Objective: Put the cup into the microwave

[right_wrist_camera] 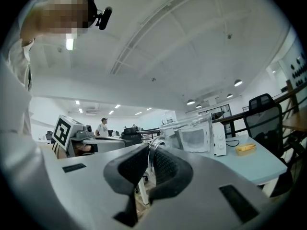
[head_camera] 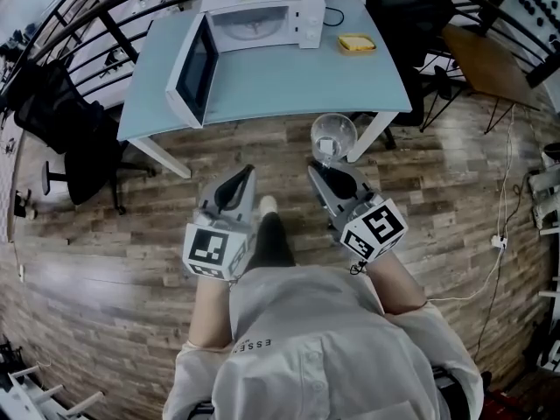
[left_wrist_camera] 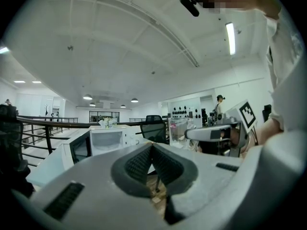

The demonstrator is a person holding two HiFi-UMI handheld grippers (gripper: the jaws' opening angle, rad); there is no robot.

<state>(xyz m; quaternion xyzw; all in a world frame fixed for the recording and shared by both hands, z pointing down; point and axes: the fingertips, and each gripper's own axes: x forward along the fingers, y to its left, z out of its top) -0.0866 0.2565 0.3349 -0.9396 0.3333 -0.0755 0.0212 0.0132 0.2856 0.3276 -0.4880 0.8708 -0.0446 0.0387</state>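
A clear plastic cup [head_camera: 333, 136] hangs in the air just before the table's near edge, with my right gripper [head_camera: 320, 166] shut on its near side. In the right gripper view the cup [right_wrist_camera: 189, 133] stands upright beyond the closed pads [right_wrist_camera: 165, 164], a thin clear edge pinched between them. The white microwave [head_camera: 258, 24] sits at the back of the table, its door [head_camera: 194, 73] swung wide open to the left. My left gripper [head_camera: 245, 173] hovers beside the right one, shut and empty. The left gripper view shows the microwave [left_wrist_camera: 108, 139] ahead and the cup [left_wrist_camera: 178, 128] to the right.
The light blue table [head_camera: 289, 86] carries a small yellow dish [head_camera: 356, 43] right of the microwave. Black office chairs [head_camera: 61, 121] stand left and behind. A wooden table [head_camera: 490, 59] is at the right. Railings run along the back.
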